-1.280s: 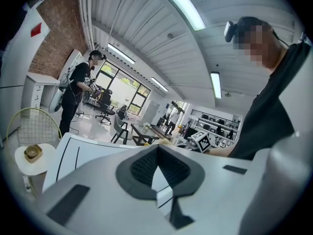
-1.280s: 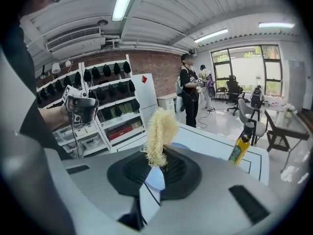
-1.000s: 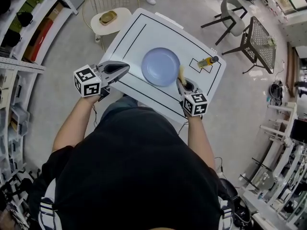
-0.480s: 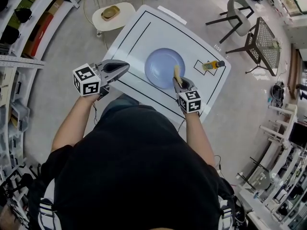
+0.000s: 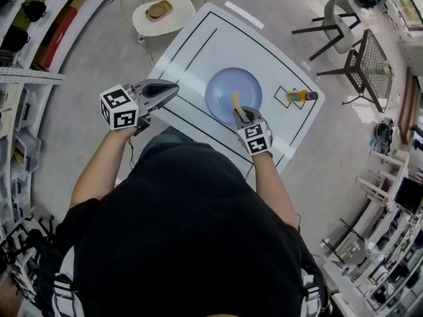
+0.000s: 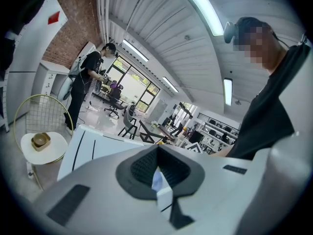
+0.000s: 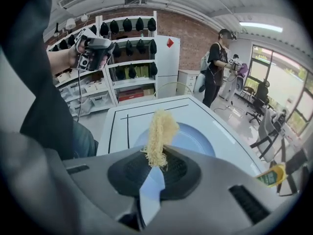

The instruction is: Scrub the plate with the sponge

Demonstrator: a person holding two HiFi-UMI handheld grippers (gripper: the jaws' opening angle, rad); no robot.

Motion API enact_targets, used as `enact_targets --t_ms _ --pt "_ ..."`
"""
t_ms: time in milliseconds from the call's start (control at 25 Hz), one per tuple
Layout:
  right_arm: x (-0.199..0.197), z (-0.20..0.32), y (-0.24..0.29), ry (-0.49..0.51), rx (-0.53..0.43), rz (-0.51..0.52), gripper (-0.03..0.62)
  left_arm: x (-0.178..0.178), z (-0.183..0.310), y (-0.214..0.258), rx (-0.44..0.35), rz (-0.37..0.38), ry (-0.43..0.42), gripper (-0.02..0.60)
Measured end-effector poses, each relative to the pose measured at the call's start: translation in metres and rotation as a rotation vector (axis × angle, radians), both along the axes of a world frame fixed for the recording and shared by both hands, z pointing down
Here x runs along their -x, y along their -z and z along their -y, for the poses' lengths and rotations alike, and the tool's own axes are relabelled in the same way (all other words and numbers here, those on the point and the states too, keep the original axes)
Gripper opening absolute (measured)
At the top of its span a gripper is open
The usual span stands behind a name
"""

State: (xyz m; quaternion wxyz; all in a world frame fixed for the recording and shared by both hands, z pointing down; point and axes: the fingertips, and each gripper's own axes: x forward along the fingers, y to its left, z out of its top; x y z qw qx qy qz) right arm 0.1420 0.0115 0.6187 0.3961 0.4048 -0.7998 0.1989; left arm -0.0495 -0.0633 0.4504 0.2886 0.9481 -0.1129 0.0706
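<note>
A pale blue plate (image 5: 228, 88) lies in the middle of the white table (image 5: 198, 45). My right gripper (image 5: 238, 113) is over the plate's near rim, shut on a yellow fibrous sponge (image 5: 235, 102) that points over the plate's inside. In the right gripper view the sponge (image 7: 159, 133) sticks up from the shut jaws of that gripper (image 7: 155, 163), with the plate (image 7: 193, 140) just beyond. Whether the sponge touches the plate I cannot tell. My left gripper (image 5: 173, 88) is held off the table's left edge, shut with nothing in it; its own view shows that gripper (image 6: 157, 173) with its jaws together.
A yellow bottle (image 5: 299, 96) lies in a marked box at the table's right. A round stool (image 5: 149, 20) with a yellow bowl (image 5: 162, 9) stands beyond the far left corner. Chairs (image 5: 344, 25) are at the right, shelves (image 5: 26, 38) at the left. A person (image 7: 215, 67) stands beyond the table.
My right gripper has carried the sponge from the plate's right edge leftwards, over the plate's near part. The left gripper has stayed where it was.
</note>
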Motion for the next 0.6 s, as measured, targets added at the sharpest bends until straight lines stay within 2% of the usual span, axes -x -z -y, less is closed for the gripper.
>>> enact_targets --t_ms 400,600 --pt "0.014 0.017 -0.024 0.076 0.046 -0.043 0.035 0.011 0.014 -0.013 0.033 0.014 0.019 0.003" --pt "0.023 0.023 -0.042 0.147 0.079 -0.098 0.035 0.019 0.02 -0.017 0.045 0.015 0.033 0.003"
